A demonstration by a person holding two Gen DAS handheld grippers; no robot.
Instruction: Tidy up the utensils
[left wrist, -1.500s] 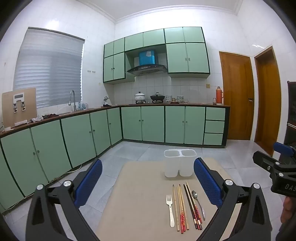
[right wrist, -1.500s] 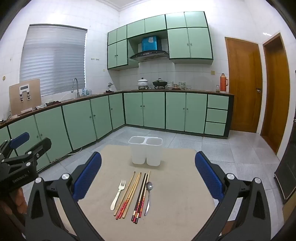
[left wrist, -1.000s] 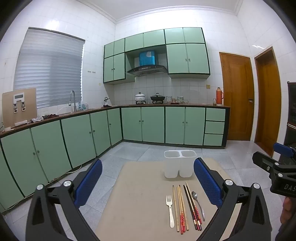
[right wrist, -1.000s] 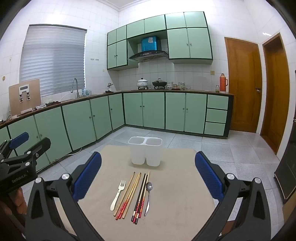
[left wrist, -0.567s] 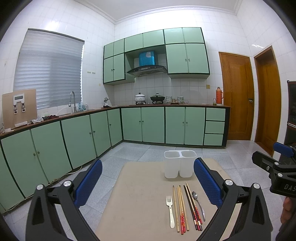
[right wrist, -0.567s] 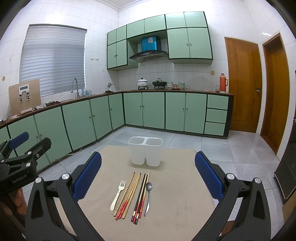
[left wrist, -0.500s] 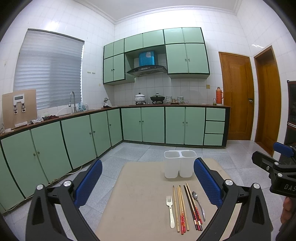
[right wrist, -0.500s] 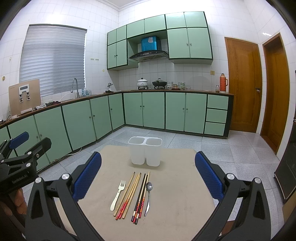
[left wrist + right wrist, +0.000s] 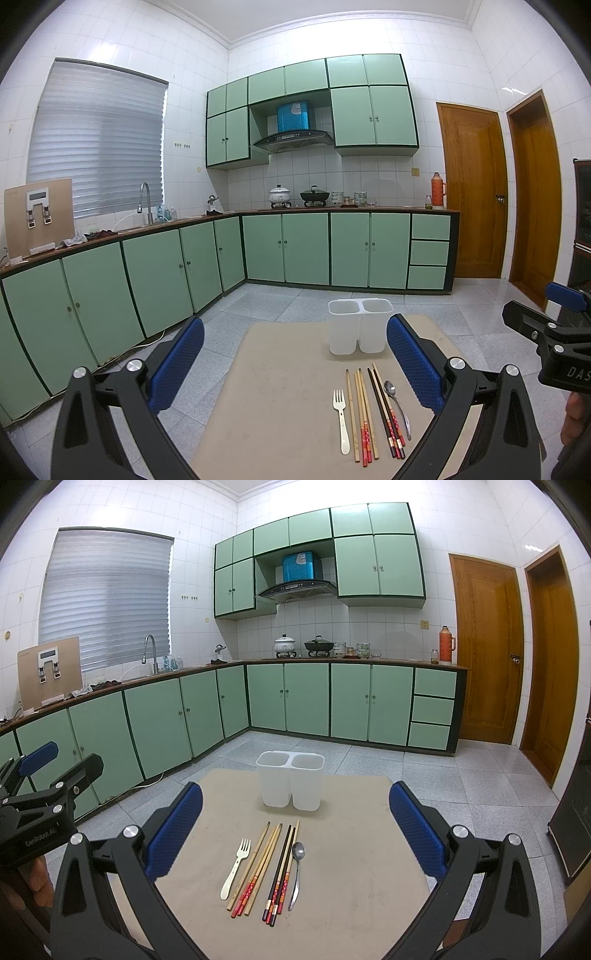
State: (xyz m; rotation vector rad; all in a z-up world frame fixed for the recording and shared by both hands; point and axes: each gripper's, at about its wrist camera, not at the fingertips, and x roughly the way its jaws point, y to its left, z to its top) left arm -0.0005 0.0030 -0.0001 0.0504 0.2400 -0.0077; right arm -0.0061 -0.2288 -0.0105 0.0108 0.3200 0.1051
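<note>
A white two-compartment holder (image 9: pixel 290 785) (image 9: pixel 359 325) stands upright and empty at the far side of a beige table (image 9: pixel 354 867) (image 9: pixel 280 398). In front of it lie, side by side, a white fork (image 9: pixel 235 868) (image 9: pixel 341 419), several wooden and dark chopsticks (image 9: pixel 266 867) (image 9: pixel 373 413) and a metal spoon (image 9: pixel 296 870) (image 9: pixel 397 406). My right gripper (image 9: pixel 295 834) is open above the near table edge, the utensils between its fingers in view. My left gripper (image 9: pixel 293 363) is open, left of the utensils. Neither holds anything.
Green cabinets (image 9: pixel 306 698) run along the left and far walls, with a sink tap (image 9: pixel 147 651) and pots (image 9: pixel 301 644) on the counter. Two wooden doors (image 9: pixel 487 672) stand at right. Grey tiled floor surrounds the table. A hand (image 9: pixel 574 417) holds the other gripper at the right edge.
</note>
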